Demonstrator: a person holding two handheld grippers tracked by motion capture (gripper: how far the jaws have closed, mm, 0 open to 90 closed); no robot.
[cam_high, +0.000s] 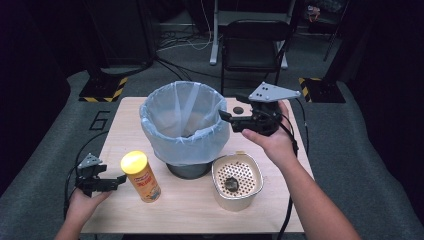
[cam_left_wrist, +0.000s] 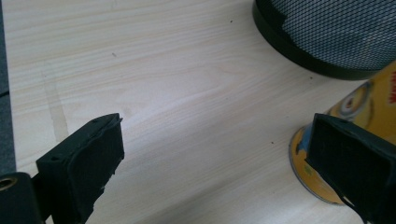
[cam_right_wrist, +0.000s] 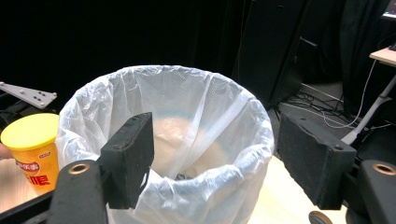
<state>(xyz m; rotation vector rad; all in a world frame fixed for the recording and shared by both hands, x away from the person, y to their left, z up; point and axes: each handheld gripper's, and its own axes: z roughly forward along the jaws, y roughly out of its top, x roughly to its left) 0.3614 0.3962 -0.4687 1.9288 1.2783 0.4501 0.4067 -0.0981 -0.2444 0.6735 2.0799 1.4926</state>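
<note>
Left gripper (cam_high: 121, 179) is hovering wide open, empty, just beside the yellow can (cam_high: 141, 176). Right gripper (cam_high: 224, 116) is hanging open and empty at the lined bin (cam_high: 182, 122) (rim level). Best to straddle the can squarely before closing.

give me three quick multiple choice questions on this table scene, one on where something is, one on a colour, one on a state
1. Where does the yellow can stand?
A. inside the bin
B. on the table, beside the left gripper
C. on the chair

2. What colour is the can's lid?
A. yellow
B. red
C. black

3. How are the right gripper jaws?
A. shut on the bag
B. shut on the can
C. open, nothing between them

Answers: 1 B, it stands upright on the table. 2 A, the lid is plain yellow. 3 C, the jaws stand apart near the bin.
</note>
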